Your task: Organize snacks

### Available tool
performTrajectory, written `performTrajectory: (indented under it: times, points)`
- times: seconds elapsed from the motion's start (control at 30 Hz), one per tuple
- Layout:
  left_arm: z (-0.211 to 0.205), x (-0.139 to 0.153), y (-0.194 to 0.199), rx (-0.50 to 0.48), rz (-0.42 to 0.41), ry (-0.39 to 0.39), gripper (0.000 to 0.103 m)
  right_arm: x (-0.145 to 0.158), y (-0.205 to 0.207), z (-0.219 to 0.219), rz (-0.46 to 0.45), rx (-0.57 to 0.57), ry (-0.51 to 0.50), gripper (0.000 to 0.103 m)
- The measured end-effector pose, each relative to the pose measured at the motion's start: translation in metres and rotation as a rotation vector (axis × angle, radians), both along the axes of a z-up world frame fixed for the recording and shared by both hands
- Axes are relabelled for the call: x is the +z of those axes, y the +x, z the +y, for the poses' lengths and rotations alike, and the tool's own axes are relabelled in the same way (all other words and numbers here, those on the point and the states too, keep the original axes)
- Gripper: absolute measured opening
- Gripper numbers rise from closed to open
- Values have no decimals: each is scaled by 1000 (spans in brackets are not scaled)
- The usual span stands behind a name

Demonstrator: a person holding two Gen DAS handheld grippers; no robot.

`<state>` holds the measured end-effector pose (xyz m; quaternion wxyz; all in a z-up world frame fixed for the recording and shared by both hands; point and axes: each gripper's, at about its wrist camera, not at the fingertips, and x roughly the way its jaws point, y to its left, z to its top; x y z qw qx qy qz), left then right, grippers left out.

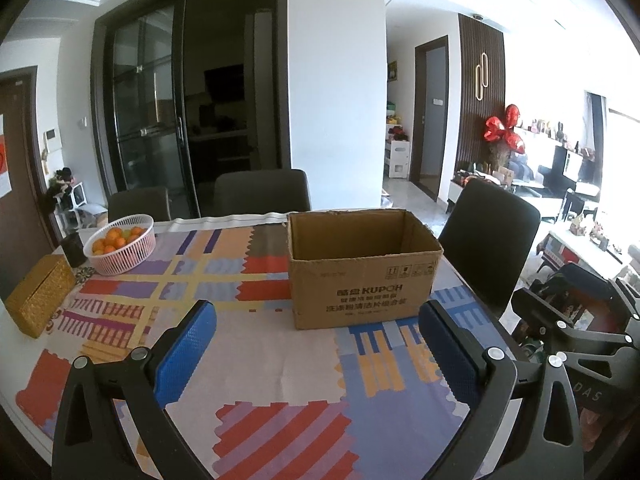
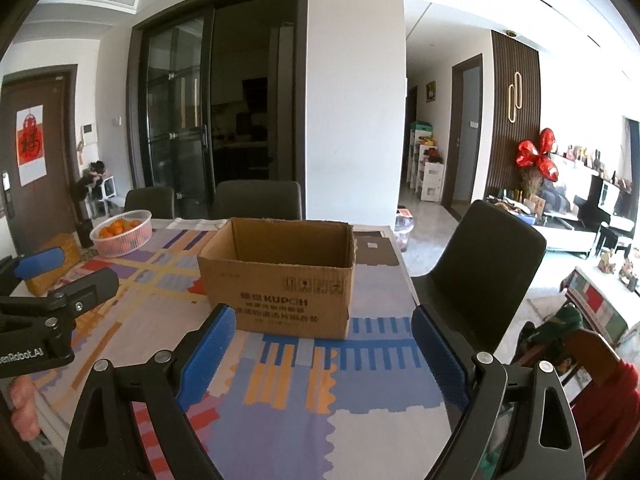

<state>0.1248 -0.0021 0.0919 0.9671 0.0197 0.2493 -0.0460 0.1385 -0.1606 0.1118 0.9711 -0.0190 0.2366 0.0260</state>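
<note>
An open brown cardboard box (image 1: 362,268) (image 2: 280,276) with printed lettering stands on the patterned tablecloth (image 1: 256,344) (image 2: 304,392); what shows of its inside looks bare. My left gripper (image 1: 316,312) is open, hovering over the cloth just in front of the box, nothing between its blue pads. My right gripper (image 2: 320,318) is also open and bare, its fingers framing the box's front face from a short way back. The left gripper (image 2: 66,270) shows at the left edge of the right wrist view. No snack packets show on the table.
A pink basket of oranges (image 1: 122,244) (image 2: 122,232) sits at the far left, beside a dark cup (image 1: 74,250) and a woven golden box (image 1: 38,294). Dark chairs (image 1: 490,240) (image 2: 486,256) stand at the table's right and far sides. A flat cardboard piece (image 2: 374,250) lies behind the box.
</note>
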Motion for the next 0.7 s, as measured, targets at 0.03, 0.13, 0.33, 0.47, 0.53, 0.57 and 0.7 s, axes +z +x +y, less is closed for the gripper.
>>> performTrajectory:
  times: [0.03,0.13,0.33,0.47,0.53,0.57,0.7]
  points:
    - [-1,0,-2,4,-3,5,103,0,-1,0,-1,1,1,90]
    - [-2,1,-4,13,-12,17,103,0,-1,0,-2,0,2,90]
    - [-1,2,-6,18,-17,19,103,0,-4,0,-1,2,3,90]
    - [0,3,-6,22,-17,22,103,2,-6,1,-3,2,3,90]
    - [0,4,-7,24,-19,24,103,2,-7,1,1,2,2,90]
    - [0,4,-7,24,-19,25,103,2,-7,1,2,2,3,90]
    - [0,3,-7,24,-19,25,103,2,-7,1,1,3,5,90]
